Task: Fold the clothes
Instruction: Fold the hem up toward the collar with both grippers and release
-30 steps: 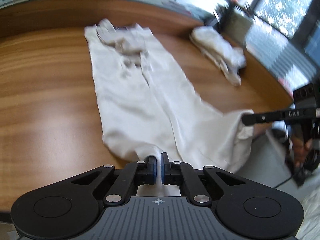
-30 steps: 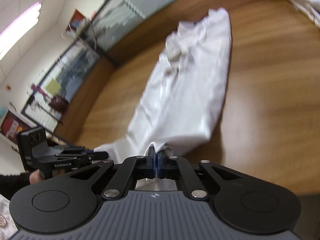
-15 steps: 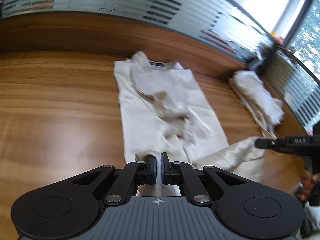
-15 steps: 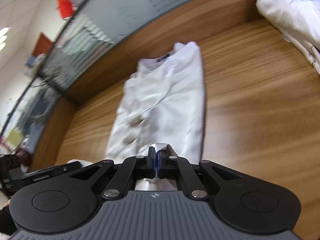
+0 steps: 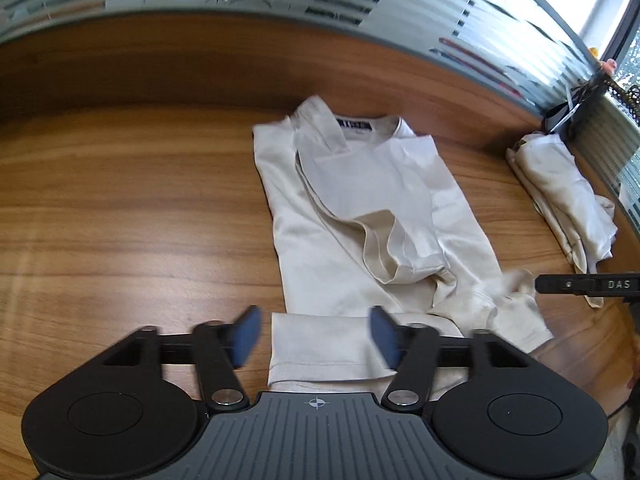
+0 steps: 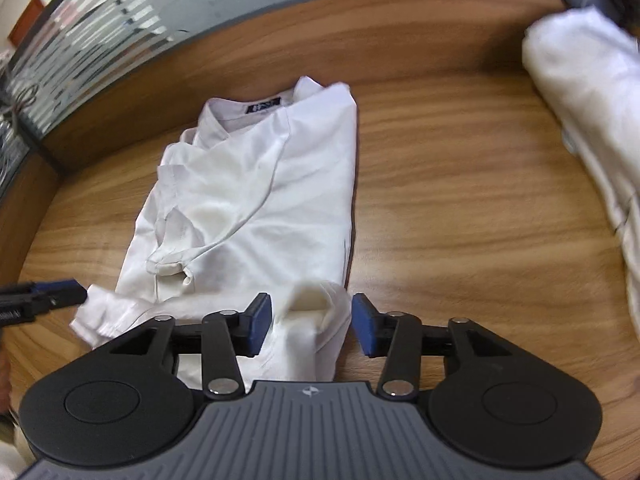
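Opening now, both grippers' fingers (image 5: 247, 334) have released the shirt (image 5: 372, 216) hem.

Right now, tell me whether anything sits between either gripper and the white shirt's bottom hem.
Nothing visible does. The shirt hem lies directly between the opening jaws of the left gripper and right gripper, pads clear of it.

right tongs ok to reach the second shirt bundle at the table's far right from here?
Probably yes. The right tongs, jaws opening over the cream shirt's hem, have only bare wooden table between them and the bundle.
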The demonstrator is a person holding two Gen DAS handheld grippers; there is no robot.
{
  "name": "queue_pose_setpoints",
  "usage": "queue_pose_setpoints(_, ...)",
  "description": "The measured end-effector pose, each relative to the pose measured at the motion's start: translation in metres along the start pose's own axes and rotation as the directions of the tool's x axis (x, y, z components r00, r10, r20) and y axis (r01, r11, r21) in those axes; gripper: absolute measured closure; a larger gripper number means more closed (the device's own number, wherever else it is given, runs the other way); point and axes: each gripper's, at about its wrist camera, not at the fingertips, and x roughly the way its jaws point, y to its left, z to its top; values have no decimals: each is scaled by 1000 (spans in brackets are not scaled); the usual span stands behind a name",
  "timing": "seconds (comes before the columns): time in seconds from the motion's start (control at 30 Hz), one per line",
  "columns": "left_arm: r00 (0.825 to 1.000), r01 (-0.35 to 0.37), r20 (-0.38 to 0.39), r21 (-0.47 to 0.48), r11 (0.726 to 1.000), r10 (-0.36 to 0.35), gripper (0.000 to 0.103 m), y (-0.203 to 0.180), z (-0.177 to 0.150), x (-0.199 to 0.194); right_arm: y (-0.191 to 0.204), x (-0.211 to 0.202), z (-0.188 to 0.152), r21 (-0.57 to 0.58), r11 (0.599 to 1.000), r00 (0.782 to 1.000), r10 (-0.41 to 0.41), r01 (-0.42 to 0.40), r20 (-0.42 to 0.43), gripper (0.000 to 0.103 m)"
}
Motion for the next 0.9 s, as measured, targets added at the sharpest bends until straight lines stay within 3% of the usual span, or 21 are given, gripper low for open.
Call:
queue_pose_setpoints(0.17, 1000, -22, 3, 69, 997, 22, 29, -12, -10, -24, 14, -24, -10, -117, 993, 1000, 5, -6, -4, 40)
queue_pose_setpoints(0.33, 992, -37, -109, 191, 981, 59, 31, -36, -37, -24, 32, -26, -34, -200, 979, 995, 19, -38, -98, 37)
queue_pose_setpoints(0.47, 971, -11, -229, 227, 974, 65, 47, -48, -51, -16, 46, -22, -52, -227, 972, 987, 23, -59, -158, 37)
queue_pose_setpoints(0.6, 957, 3, -279, 298, 954, 84, 51, -59, -54, -7, 58, -17, -60, -224, 972, 984, 26, -65, -175, 37)
queue_pose_setpoints(0.77, 928, 75, -371, 291, 954, 40, 51, -64, -39, 15, 70, -5, -66, -226, 972, 979, 16, -63, -204, 37)
queue_pose_setpoints(0.83, 917, 88, -397, 283, 955, 32, 51, -66, -33, 25, 70, 2, -67, -214, 976, 974, -1, -48, -227, 34)
queue_pose_setpoints(0.9, 907, 99, -421, 273, 957, 26, 51, -68, -29, 35, 69, 7, -68, -202, 979, 970, -14, -37, -243, 23)
